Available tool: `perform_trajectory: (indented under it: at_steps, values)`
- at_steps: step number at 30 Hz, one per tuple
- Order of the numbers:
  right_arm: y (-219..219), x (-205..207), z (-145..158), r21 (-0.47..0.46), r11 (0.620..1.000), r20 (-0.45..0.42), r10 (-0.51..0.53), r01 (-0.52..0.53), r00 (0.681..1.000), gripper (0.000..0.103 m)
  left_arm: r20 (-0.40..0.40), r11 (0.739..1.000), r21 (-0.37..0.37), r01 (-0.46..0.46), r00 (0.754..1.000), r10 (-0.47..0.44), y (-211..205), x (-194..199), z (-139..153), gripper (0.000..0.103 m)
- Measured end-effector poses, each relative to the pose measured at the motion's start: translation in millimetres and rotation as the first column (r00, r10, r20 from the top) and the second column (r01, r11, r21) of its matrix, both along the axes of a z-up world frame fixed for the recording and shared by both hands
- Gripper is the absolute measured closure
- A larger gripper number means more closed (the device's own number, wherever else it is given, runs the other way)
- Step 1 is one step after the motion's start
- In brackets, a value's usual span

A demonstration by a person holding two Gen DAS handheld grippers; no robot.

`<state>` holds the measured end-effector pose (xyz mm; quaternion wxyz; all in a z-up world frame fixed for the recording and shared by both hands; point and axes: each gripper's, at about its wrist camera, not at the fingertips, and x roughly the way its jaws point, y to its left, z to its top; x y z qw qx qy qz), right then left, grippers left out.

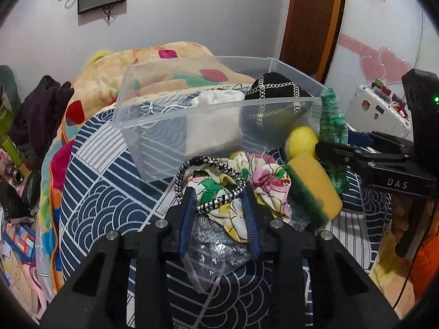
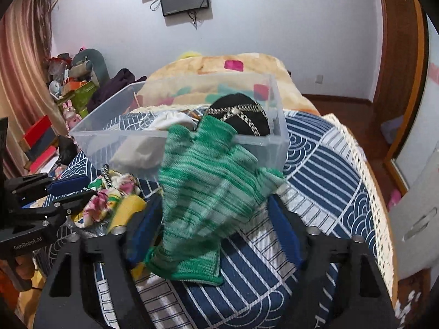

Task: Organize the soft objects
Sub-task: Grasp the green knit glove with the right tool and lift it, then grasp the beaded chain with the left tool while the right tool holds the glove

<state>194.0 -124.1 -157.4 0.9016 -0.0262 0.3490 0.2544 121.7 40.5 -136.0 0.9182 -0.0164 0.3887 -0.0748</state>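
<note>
- Left tool (image 1: pixel 219 205): its blue-padded fingers (image 1: pixel 186 219) sit close on either side of a black-and-white braided cord loop (image 1: pixel 211 183), which lies on a floral fabric scrunchie (image 1: pixel 247 189); whether the pads actually pinch it cannot be told.
- Under that tool, at 6 o'clock, a crinkled clear plastic bag (image 1: pixel 216 252) holds something grey and knitted.
- Right tool (image 2: pixel 211 219): spread wide and released, a green-and-white striped knit glove (image 2: pixel 203 186) blurred between its fingers, draped over the bed's quilt.
- At 3 o'clock of the scrunchie, a yellow sponge with a green scouring layer (image 1: pixel 315 194) tilts beside a fuzzy yellow ball (image 1: pixel 300 141).
- Beyond, at 12 o'clock, a clear rectangular plastic bin (image 2: pixel 93 137) rests on the navy wave-patterned quilt (image 2: pixel 323 159), holding white cloth (image 2: pixel 170 120) and a black chain-trimmed pouch (image 2: pixel 241 118).
</note>
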Motion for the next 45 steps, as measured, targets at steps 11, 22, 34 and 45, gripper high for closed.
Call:
perform_trajectory:
  at_steps: [11,22,34,45]
  values:
    - [-13,-5,2,0.061,0.998,-0.022,0.013,-0.012,1.000,0.078,0.001,0.999,-0.044,-0.031,1.000,0.031,8,-1,3,0.088]
    - [-24,-10,18,0.106,0.994,0.031,-0.003,-0.001,1.000,0.083,0.063,0.997,-0.069,-0.041,0.997,0.045,10,-8,26,0.095]
    - [-26,-18,39,0.130,0.991,0.101,0.006,-0.019,0.995,0.083,0.102,0.993,-0.121,0.016,0.995,-0.004,1,-16,47,0.095]
    - [-17,-15,33,0.122,0.992,0.071,0.035,-0.044,0.997,0.083,-0.001,0.991,-0.134,0.004,1.000,-0.004,-1,-11,16,0.094]
